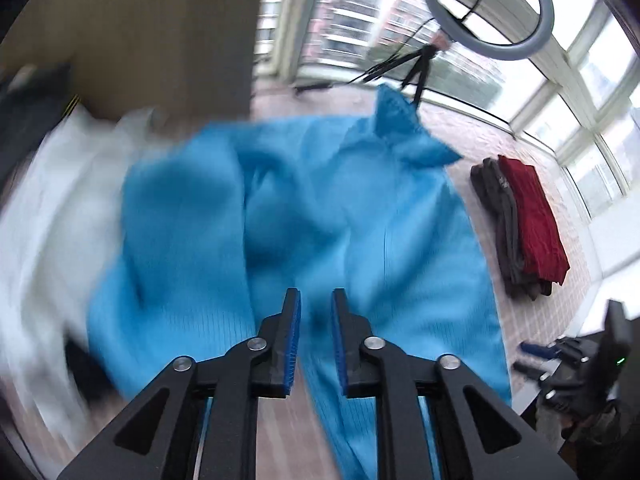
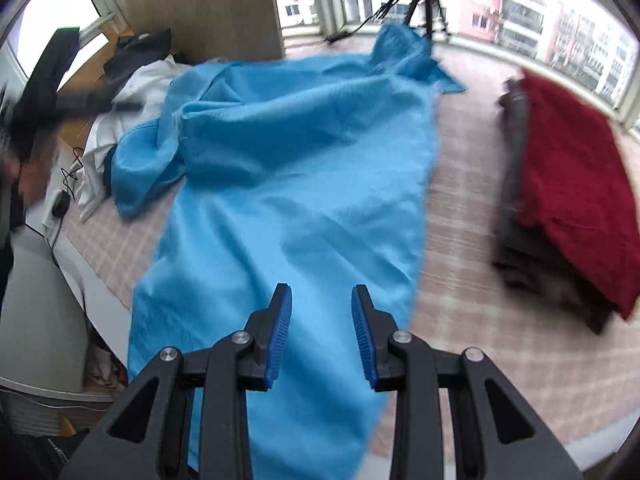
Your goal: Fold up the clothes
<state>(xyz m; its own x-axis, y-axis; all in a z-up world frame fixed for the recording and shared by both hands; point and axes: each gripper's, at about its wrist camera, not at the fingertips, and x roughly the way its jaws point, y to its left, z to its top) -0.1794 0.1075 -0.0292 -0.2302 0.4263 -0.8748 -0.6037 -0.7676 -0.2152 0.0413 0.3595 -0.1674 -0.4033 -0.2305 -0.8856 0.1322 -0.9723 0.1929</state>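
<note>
A bright blue garment [image 1: 304,216] lies spread and rumpled on the pink checked surface [image 1: 472,148], one end bunched up at the far side. My left gripper [image 1: 316,294] hovers over its near part, open, with only the lying fabric showing through the gap. From the right wrist view, the blue garment [image 2: 288,168] runs from the far edge towards me. My right gripper [image 2: 322,290] is open above its near right edge, holding nothing. Both views are blurred.
A folded stack of red and grey clothes [image 2: 568,200] sits to the right of the garment, the same stack [image 1: 520,224] showing in the left wrist view. White cloth [image 1: 52,200] is heaped at the left. A ring light [image 1: 488,12] on a tripod stands by the windows; a wooden panel [image 2: 208,4] stands behind.
</note>
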